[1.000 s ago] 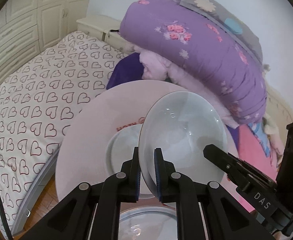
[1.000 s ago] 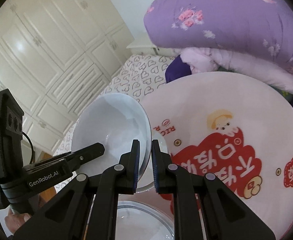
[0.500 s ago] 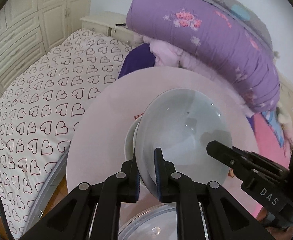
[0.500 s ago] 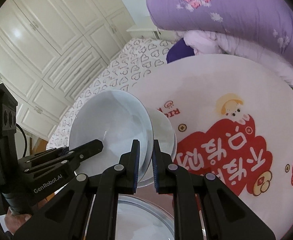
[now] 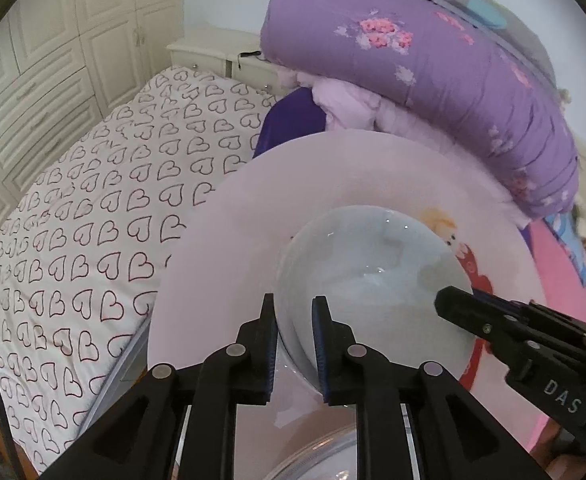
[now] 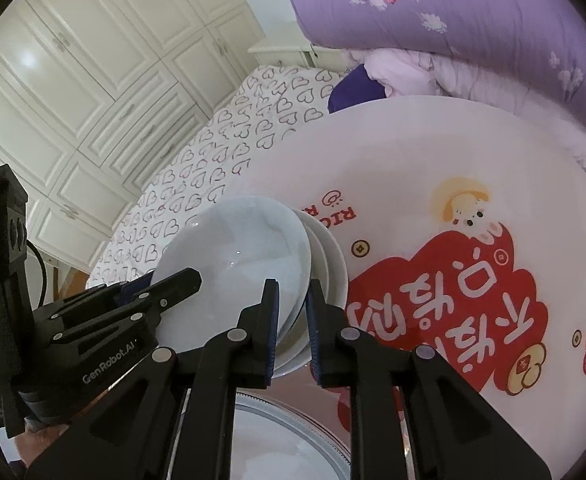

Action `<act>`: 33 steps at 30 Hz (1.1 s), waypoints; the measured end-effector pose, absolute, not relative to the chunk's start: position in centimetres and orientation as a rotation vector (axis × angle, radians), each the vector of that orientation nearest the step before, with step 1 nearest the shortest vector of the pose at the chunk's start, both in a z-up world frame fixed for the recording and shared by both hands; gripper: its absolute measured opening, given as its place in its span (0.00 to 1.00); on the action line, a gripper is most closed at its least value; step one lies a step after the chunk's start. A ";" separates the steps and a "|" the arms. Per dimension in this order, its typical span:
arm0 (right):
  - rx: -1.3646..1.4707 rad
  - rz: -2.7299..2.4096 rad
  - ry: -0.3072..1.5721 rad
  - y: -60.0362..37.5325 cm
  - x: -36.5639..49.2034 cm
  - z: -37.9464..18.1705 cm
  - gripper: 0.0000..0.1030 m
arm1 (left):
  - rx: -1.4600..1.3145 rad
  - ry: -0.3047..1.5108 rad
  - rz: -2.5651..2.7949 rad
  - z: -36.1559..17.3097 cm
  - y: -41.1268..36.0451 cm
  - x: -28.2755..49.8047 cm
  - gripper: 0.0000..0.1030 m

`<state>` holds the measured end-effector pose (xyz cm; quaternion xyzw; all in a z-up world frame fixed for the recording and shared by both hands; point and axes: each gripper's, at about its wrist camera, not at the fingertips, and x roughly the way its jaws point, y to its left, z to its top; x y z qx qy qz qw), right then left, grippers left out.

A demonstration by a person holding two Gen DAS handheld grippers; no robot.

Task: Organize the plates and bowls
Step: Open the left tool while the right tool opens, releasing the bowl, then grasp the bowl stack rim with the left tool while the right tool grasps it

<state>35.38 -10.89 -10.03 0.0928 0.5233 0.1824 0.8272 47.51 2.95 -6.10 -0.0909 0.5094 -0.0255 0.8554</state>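
Note:
A white bowl [image 5: 373, 292] is held by both grippers at opposite rims. My left gripper [image 5: 293, 340] is shut on its near rim, and my right gripper [image 6: 291, 320] is shut on its other rim. In the right wrist view the held bowl [image 6: 233, 268] sits tilted just over a second white bowl [image 6: 331, 264] that rests on the round table [image 6: 433, 152] with a red cartoon print. The right gripper also shows in the left wrist view [image 5: 459, 310]. A plate [image 6: 285, 440] lies on the table below the fingers.
A bed with a heart-print sheet [image 5: 93, 220] lies left of the table. A rolled purple quilt [image 5: 433, 72] and pink bedding pile up behind it. White wardrobe doors [image 6: 73, 80] and a nightstand [image 5: 213, 56] stand at the back.
Both grippers have carried the bowl down and forward, so it now sits over the second bowl on the table. Both grips are unchanged.

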 end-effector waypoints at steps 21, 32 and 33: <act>0.279 0.366 0.974 -13.8 34.4 -8.3 1.00 | -0.231 0.990 -0.054 -5.5 4.2 45.4 0.92; 0.377 0.341 0.861 -17.6 32.4 -6.0 1.00 | -0.299 0.903 -0.038 -3.0 5.7 40.3 0.99; 0.381 0.339 0.850 -17.9 32.0 -5.7 1.00 | -0.304 0.893 -0.038 -2.8 5.9 39.7 0.99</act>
